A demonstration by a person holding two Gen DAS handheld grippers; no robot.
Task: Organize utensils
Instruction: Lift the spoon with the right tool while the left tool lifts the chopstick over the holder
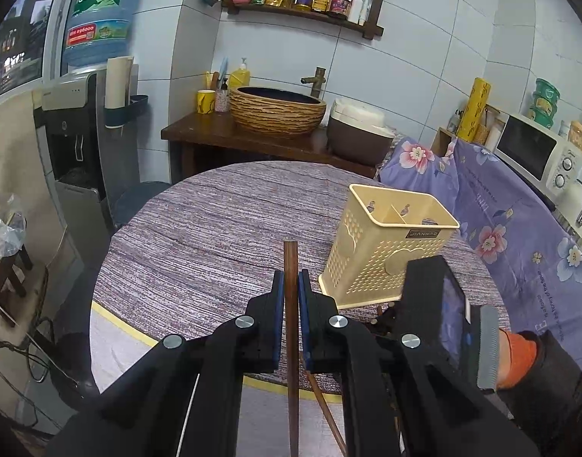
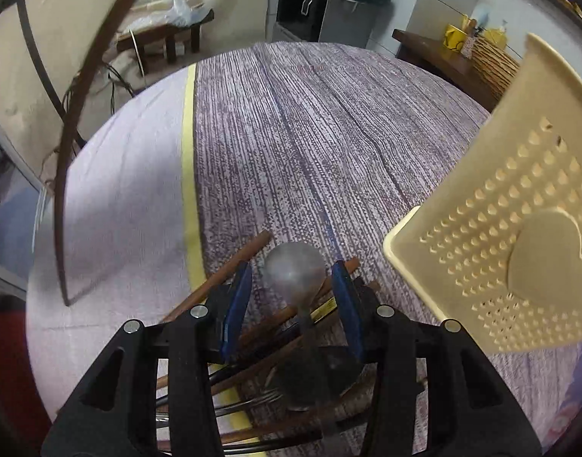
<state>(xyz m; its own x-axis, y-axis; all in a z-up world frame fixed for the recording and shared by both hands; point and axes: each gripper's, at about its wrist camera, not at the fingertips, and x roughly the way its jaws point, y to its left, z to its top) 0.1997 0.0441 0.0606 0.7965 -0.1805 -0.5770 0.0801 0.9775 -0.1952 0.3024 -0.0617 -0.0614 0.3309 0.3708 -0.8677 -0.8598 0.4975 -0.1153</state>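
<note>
My left gripper (image 1: 291,285) is shut on a dark wooden chopstick (image 1: 291,266) that points forward over the round table (image 1: 199,236). A cream perforated utensil holder (image 1: 386,251) stands upright to its right; it also shows at the right of the right wrist view (image 2: 519,236). My right gripper (image 2: 294,282) is open, its blue pads either side of a metal spoon (image 2: 294,270) that lies on a pile of wooden chopsticks (image 2: 230,266) and a fork at the table's near edge. The right gripper also shows in the left wrist view (image 1: 435,297).
The table has a purple woven cloth with a yellow stripe (image 2: 190,175). A flowered blue cloth (image 1: 511,228) covers a counter with a microwave (image 1: 538,152) to the right. A wicker basin (image 1: 277,108) and a water dispenser (image 1: 85,133) stand behind.
</note>
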